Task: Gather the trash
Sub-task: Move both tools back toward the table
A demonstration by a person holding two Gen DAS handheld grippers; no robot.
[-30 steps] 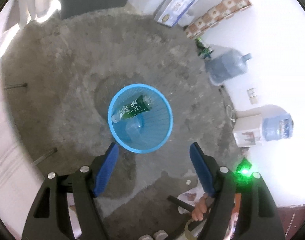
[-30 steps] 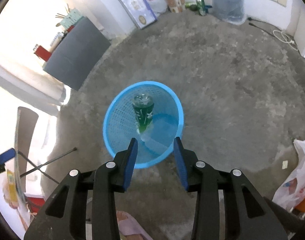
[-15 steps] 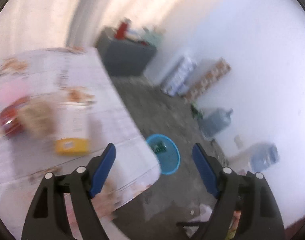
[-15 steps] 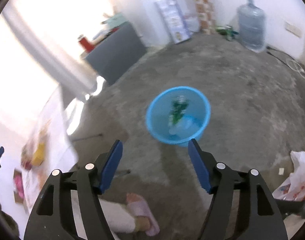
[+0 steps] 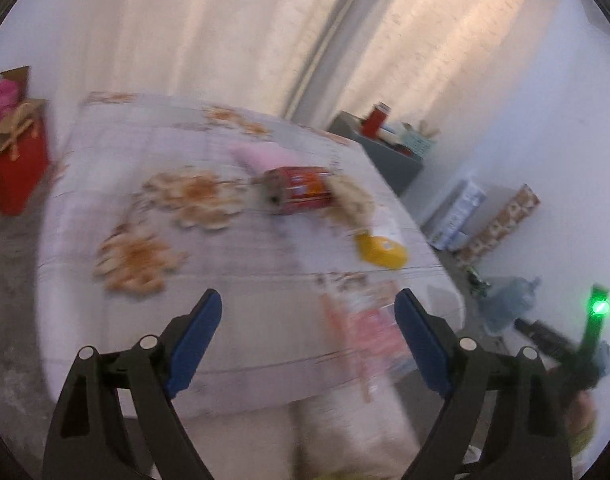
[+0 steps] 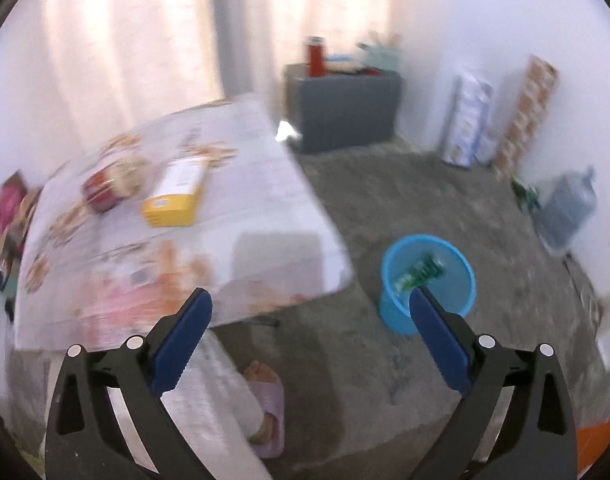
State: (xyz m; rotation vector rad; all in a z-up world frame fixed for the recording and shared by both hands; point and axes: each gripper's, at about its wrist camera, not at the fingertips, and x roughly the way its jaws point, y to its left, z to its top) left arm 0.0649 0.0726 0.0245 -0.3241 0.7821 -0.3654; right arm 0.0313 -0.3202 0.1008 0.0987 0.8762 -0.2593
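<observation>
Both views are blurred by motion. My left gripper (image 5: 308,300) is open and empty above the near edge of a table with a flowered cloth (image 5: 117,152). On the table lie a red can (image 5: 299,194), a yellow box (image 5: 381,250) and pink wrappers (image 5: 369,320). My right gripper (image 6: 309,300) is open and empty over the table's corner (image 6: 289,248). The blue bin (image 6: 429,280) stands on the floor to the right, with a green bottle (image 6: 421,272) inside. The red can (image 6: 103,192) and yellow box (image 6: 177,196) also show in the right wrist view.
A grey cabinet (image 6: 341,108) with a red flask (image 6: 315,56) stands by the curtains. Boxes (image 6: 469,120) and a water jug (image 6: 569,208) line the right wall. A red bag (image 5: 17,160) stands left of the table. A person's foot in a pink slipper (image 6: 265,408) is under the table edge.
Both grippers have swung up and away from the blue bin toward the table. The right gripper's jaws have opened wider. The bottle stays in the bin.
</observation>
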